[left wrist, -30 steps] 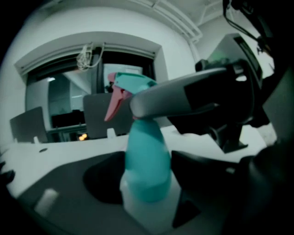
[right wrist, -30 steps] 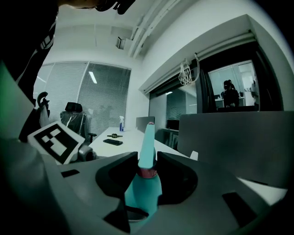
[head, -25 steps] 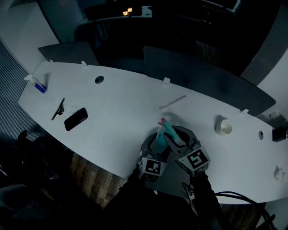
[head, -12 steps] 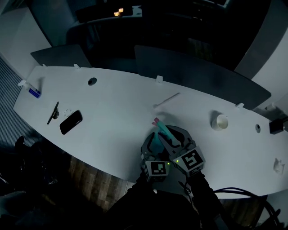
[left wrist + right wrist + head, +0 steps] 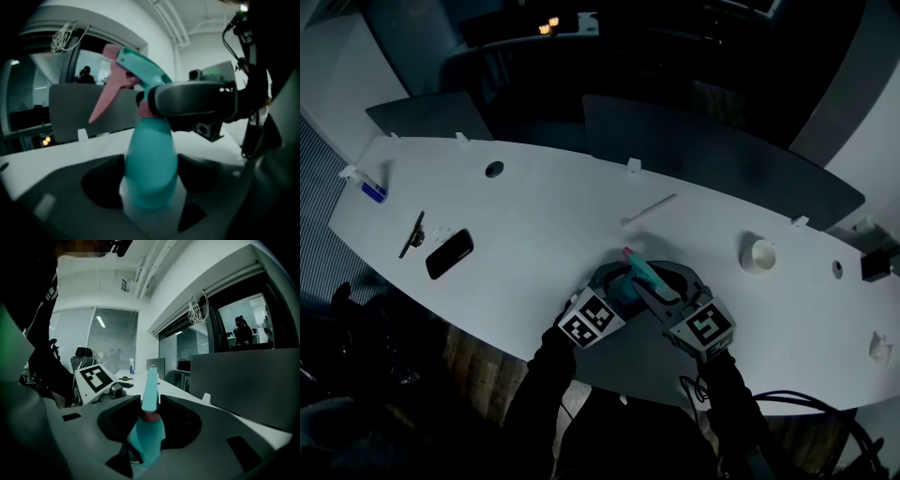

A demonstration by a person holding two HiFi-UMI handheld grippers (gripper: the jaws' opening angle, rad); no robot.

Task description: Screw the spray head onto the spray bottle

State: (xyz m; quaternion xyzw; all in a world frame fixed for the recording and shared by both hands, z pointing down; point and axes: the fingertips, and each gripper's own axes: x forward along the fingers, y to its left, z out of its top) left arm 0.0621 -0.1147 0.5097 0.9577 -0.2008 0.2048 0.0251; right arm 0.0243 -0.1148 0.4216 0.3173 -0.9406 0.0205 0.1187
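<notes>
A teal spray bottle [image 5: 628, 291] stands at the near edge of the white table [image 5: 534, 216]. Its teal spray head [image 5: 136, 70] with a pink trigger [image 5: 105, 101] sits on the neck. My right gripper [image 5: 661, 281] is shut on the spray head's pink collar [image 5: 150, 416], its jaws on either side. My left gripper [image 5: 151, 187] reaches round the bottle's body [image 5: 151, 164] from the left. Its jaws have just been opening, and the bottle stands between them with the pads close beside it, not squeezing. The bottle's base is hidden.
On the left of the table lie a black phone [image 5: 450, 253], a dark tool [image 5: 412, 234] and a small blue bottle [image 5: 373, 192]. A thin white rod [image 5: 649, 210] lies beyond the bottle and a white roll [image 5: 761, 254] stands to the right. Grey dividers line the far edge.
My left gripper has swung out to the left of the bottle and turned, so its marker cube now shows further left. The right gripper and the bottle have kept their place.
</notes>
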